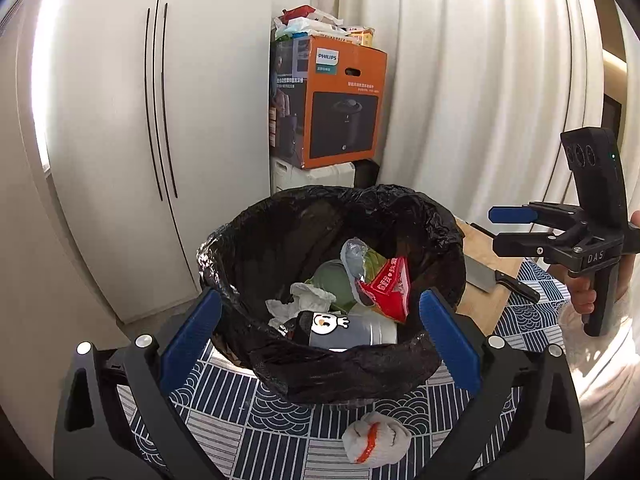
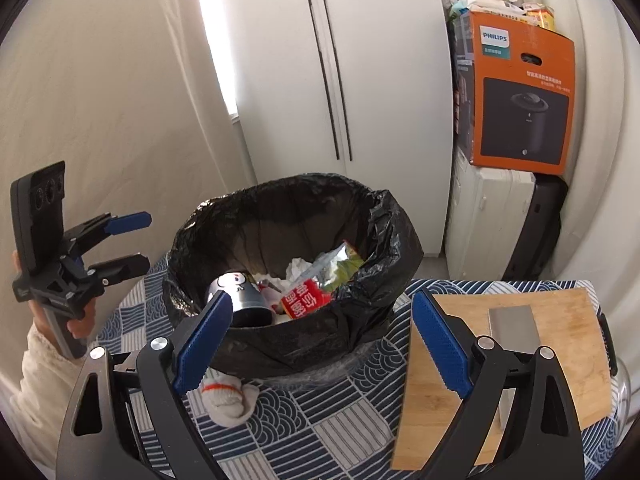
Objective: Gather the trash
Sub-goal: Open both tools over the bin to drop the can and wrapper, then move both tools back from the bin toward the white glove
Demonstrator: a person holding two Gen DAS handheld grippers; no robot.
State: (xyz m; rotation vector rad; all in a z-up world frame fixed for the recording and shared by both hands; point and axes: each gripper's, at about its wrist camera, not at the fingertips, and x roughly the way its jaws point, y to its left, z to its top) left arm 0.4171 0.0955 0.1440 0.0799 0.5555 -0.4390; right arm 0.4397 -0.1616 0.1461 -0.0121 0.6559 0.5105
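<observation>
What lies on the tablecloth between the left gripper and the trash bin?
In the left wrist view, a balled white glove with an orange stripe lies on the tablecloth between the open left gripper and the trash bin.

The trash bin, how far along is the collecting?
Done: the bin already holds a red wrapper, crumpled tissue and a bottle. In hand: nothing; the left hand-held gripper and right hand-held gripper are both open and empty. Left: a balled white cloth lies on the tablecloth before the bin.
</observation>
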